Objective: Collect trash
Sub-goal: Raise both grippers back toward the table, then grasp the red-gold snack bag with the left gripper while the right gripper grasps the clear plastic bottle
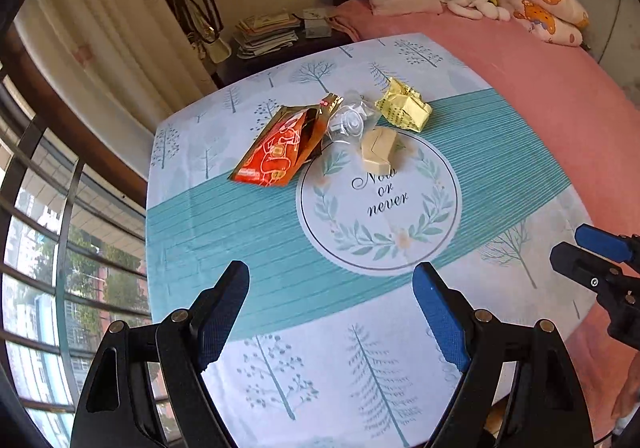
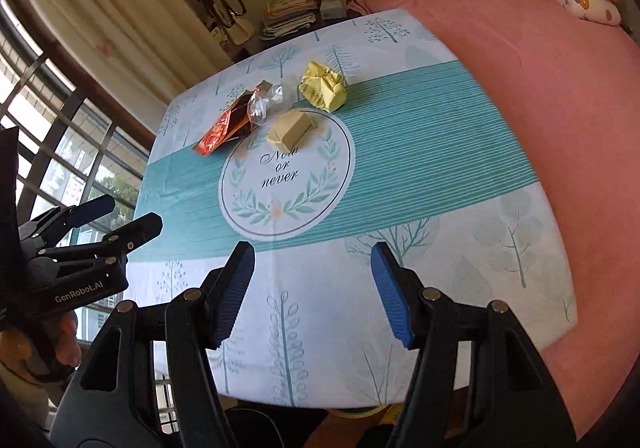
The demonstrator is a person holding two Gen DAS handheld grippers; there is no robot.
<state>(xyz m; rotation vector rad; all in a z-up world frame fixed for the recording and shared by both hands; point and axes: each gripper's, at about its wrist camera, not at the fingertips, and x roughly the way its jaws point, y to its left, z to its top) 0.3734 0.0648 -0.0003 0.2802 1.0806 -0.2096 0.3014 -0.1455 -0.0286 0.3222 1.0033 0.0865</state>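
**Trash untouched, both tongs open on the approach**

Trash lies in one cluster at the far side of the counter (image 1: 248,232), past the round "Now or never" print: a red pouch (image 1: 278,146), a clear wrapper (image 1: 348,122), a beige box (image 1: 378,148) and a crumpled yellow paper (image 1: 404,108). Nothing has been lifted, so the step in hand looks like the reach toward the first piece.

Nearest, the left tongs (image 1: 332,312) hang over the near edge of the cloth, jaws wide apart and empty, tilted steeply down. The right tongs (image 2: 312,288) stand just beside them to the right, likewise spread with nothing between the blue pads, also angled down at the counter. Each pair shows at the edge of the other's view, so the two hands are held close together.

Next, one pair must travel forward across the print to the cluster and straddle a single item. The box, nearest and firm, seems the easiest first grab; the wrapper touches the pouch and may drag along. No bin is in view.
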